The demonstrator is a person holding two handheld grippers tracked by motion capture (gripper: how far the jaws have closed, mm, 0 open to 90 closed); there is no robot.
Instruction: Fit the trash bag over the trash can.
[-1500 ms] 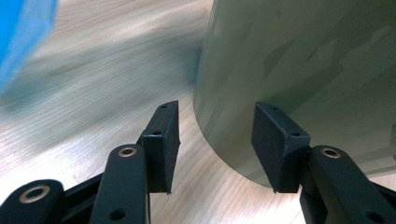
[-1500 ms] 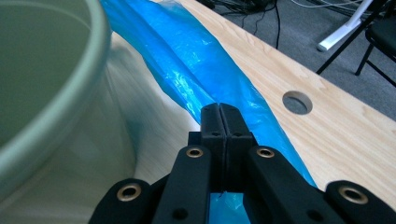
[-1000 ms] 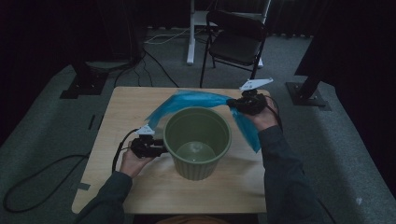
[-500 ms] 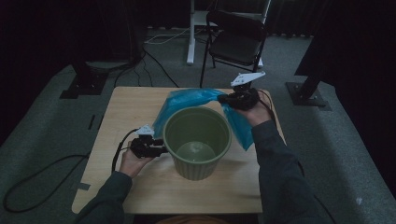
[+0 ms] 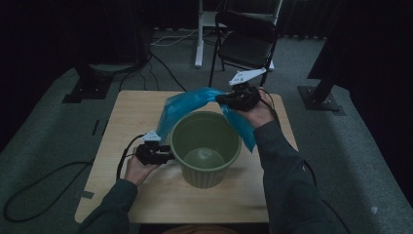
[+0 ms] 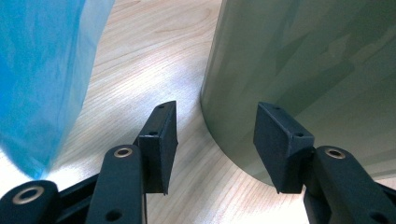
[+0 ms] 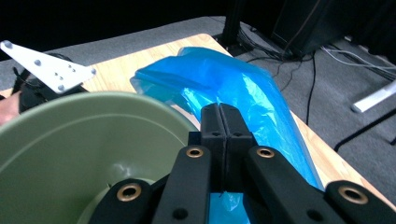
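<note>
Blue plastic bag [image 5: 195, 105]: thin, glossy, crinkled film, hanging in a draped arc over the far rim of the green bin [image 5: 207, 148]. One end is trailing down the bin's left side toward the table [image 5: 122, 122], the other is falling past its right side.

Right gripper [image 5: 226, 99] is pinching the bag at the top of the arc, jaws fully clamped together with film caught between them; in the right gripper view the blue plastic [image 7: 243, 93] is bunching just past the closed pads and running on beyond them.

Bin: smooth matte plastic, round, tapered, ribbed outer wall, standing upright mid-table.

Left gripper [image 5: 168, 157] is sitting low at the bin's left side, jaws spread wide, gripping nothing. In the left gripper view one pad [image 6: 280, 144] is lying just beside the curved bin wall [image 6: 303, 60]; contact is unclear. The bag's hanging end [image 6: 42, 70] is off to that gripper's left, apart from the pads.

Table: pale wood grain.
</note>
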